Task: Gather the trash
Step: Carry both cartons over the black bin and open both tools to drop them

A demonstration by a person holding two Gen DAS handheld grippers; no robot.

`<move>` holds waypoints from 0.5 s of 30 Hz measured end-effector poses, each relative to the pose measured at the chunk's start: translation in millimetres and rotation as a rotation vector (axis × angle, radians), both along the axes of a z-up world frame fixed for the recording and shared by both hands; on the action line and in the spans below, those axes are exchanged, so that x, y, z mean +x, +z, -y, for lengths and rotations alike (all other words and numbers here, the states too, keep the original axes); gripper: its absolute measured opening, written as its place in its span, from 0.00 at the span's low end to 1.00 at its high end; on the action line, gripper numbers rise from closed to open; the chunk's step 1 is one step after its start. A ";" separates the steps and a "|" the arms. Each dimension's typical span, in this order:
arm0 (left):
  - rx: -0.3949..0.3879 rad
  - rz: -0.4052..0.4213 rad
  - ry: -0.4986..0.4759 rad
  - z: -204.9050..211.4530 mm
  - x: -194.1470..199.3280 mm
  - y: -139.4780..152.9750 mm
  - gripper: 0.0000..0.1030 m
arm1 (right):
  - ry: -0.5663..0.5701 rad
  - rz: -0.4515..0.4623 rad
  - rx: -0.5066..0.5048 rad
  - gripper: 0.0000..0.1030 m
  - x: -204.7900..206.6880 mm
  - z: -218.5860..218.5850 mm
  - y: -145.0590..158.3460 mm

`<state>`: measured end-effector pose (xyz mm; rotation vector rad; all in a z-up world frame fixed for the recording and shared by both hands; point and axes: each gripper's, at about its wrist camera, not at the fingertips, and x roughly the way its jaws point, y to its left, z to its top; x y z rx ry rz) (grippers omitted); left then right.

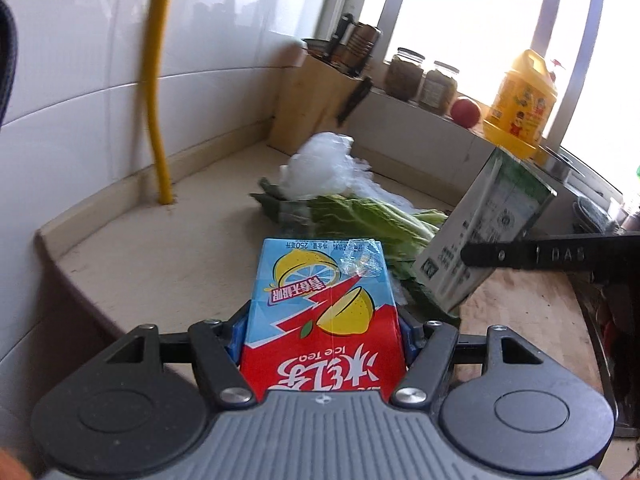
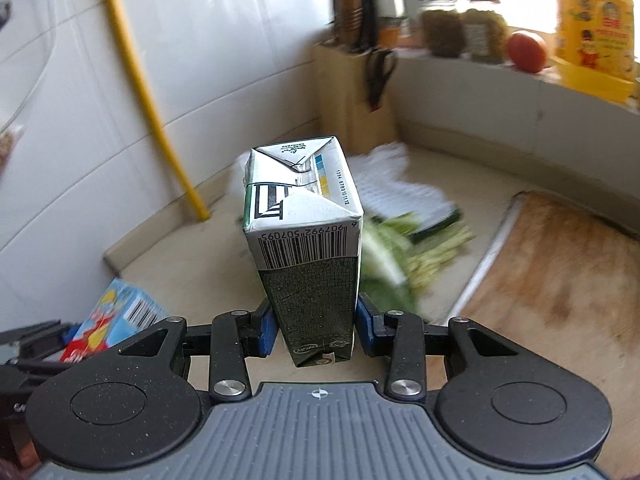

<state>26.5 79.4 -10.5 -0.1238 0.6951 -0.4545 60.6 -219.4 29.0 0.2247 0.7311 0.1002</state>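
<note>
Grippers clamp 2 cartons: left gripper (image 1: 324,336) ice tea carton (image 1: 320,312), right gripper (image 2: 316,328) green carton (image 2: 308,248).

White glossy wall tiles (image 1: 80,80) fill nine to eleven o'clock, with a yellow pipe (image 1: 154,92) running down to the beige surface (image 1: 160,248). A bright window (image 1: 472,12) glares at one o'clock above a sill (image 1: 400,100). A wooden knife block (image 2: 352,92) stands in the corner, and a wooden board (image 2: 560,280) lies at three.
</note>
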 end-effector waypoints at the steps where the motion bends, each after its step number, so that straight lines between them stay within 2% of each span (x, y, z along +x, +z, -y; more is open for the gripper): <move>1: 0.001 0.002 0.008 -4.2 -2.0 -0.5 0.62 | 0.017 -0.008 0.001 0.46 -0.9 -7.8 -1.3; 7: 0.027 0.009 0.104 -39.0 -17.8 -7.6 0.62 | 0.159 -0.057 0.014 0.46 1.2 -57.4 -8.9; 12: 0.047 -0.015 0.229 -80.5 -31.3 -17.0 0.62 | 0.304 -0.098 0.026 0.46 11.2 -106.3 -16.2; 15: 0.060 -0.037 0.320 -82.0 -34.5 -17.3 0.62 | 0.399 -0.123 0.033 0.46 17.0 -140.4 -21.5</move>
